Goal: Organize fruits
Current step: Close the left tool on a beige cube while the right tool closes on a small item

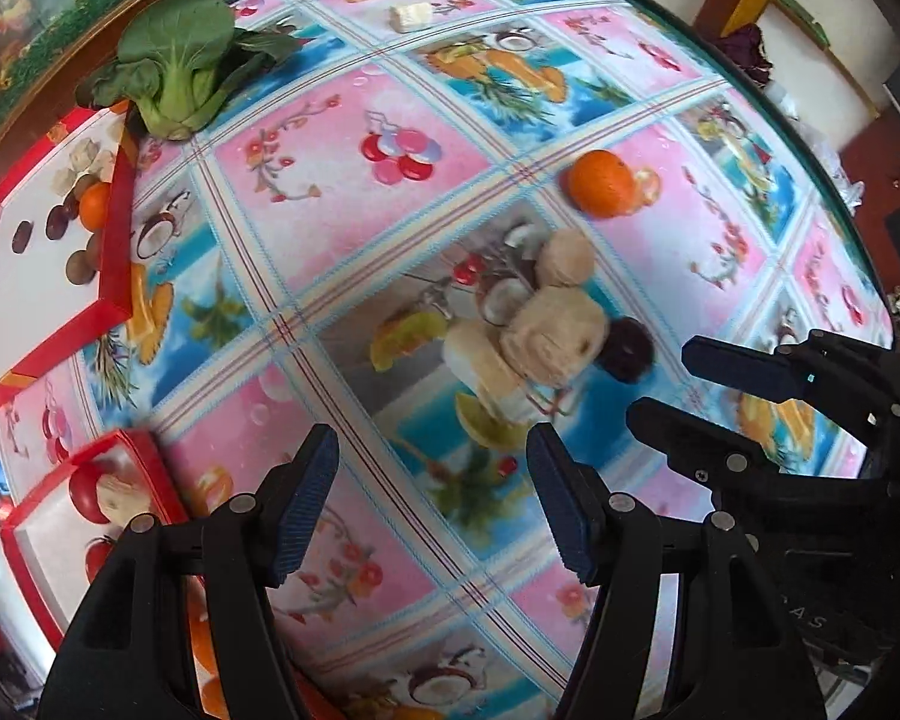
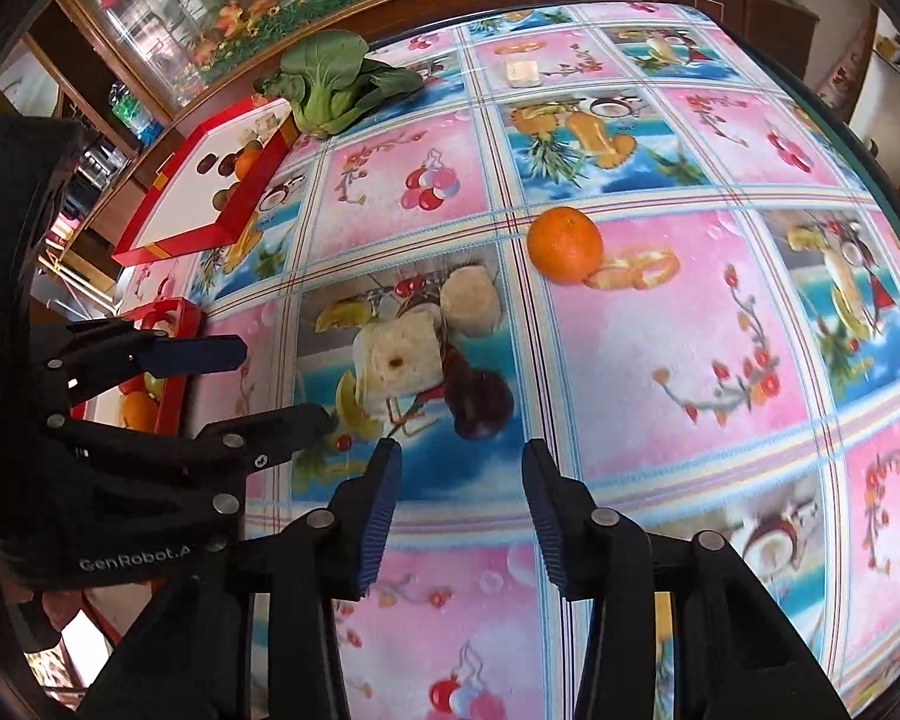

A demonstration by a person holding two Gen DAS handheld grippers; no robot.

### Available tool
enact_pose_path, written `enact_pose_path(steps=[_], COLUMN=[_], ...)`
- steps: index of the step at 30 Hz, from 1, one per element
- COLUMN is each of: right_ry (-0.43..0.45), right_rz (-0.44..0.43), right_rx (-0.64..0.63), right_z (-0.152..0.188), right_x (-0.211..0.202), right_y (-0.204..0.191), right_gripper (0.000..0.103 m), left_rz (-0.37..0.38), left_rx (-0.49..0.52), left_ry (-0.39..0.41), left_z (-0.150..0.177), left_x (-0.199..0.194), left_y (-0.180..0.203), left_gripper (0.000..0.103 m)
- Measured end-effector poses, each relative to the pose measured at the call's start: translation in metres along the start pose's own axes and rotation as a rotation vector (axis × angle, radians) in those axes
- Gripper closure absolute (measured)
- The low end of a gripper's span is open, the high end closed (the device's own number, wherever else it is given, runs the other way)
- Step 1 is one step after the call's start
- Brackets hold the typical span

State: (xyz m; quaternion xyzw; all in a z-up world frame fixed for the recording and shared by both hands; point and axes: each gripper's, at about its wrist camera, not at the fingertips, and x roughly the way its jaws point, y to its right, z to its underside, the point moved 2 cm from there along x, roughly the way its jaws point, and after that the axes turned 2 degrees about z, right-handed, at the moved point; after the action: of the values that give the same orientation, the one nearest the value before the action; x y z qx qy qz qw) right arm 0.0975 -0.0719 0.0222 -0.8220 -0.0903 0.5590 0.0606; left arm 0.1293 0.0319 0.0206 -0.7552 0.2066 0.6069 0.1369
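While "GenRobot.A" shows on the left gripper [image 2: 270,384], both it and the right gripper [image 2: 456,510] hang open and empty; orange [image 2: 564,245] at one o'clock.

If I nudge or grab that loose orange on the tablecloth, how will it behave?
The orange looks round and sits free on the flat tablecloth, so a nudge would probably send it rolling. Its skin looks smooth and firm, so it likely holds shape in a gripper but could slip from an off-centre pinch. Nothing touches it, so nothing would stop it.
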Motion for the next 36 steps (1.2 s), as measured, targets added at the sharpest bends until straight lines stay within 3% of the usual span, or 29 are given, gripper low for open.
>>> enact_pose_path(steps=[4,9,17,22,25,36], right_ry=[-0.016,-0.031,-0.016,-0.022,-0.025,-0.023], right_rz=[-0.001,-0.004,-0.024,-0.041,-0.058,-0.052], right_rx=[-0.025,-0.039,-0.016,0.013,0.012,-0.034], right_z=[-0.008,-0.009,-0.008,-0.009,-0.010,-0.020], right_x=[0.011,0.018,0.003,0.001,0.001,0.008], right_y=[0.000,0.008,0.024,0.031,0.030,0.013], right_gripper=[0.061,0.077,0.090,0.091,0.088,0.082], left_rz=[0.006,0.019,0.048,0.051,0.041,0.104], left_rx=[-0.014,0.032,0.116,0.141,0.161,0.013], left_ry=[-0.013,-0.016,-0.014,-0.020,0.001,-0.016], left_z=[-0.004,-0.007,-0.018,-0.026,-0.027,-0.004], left_x=[0.009,0.013,0.020,0.030,0.030,0.025], left_y=[-0.007,0.001,0.031,0.038,0.039,-0.005], left_gripper=[0.039,0.039,0.039,0.039,0.069,0.069])
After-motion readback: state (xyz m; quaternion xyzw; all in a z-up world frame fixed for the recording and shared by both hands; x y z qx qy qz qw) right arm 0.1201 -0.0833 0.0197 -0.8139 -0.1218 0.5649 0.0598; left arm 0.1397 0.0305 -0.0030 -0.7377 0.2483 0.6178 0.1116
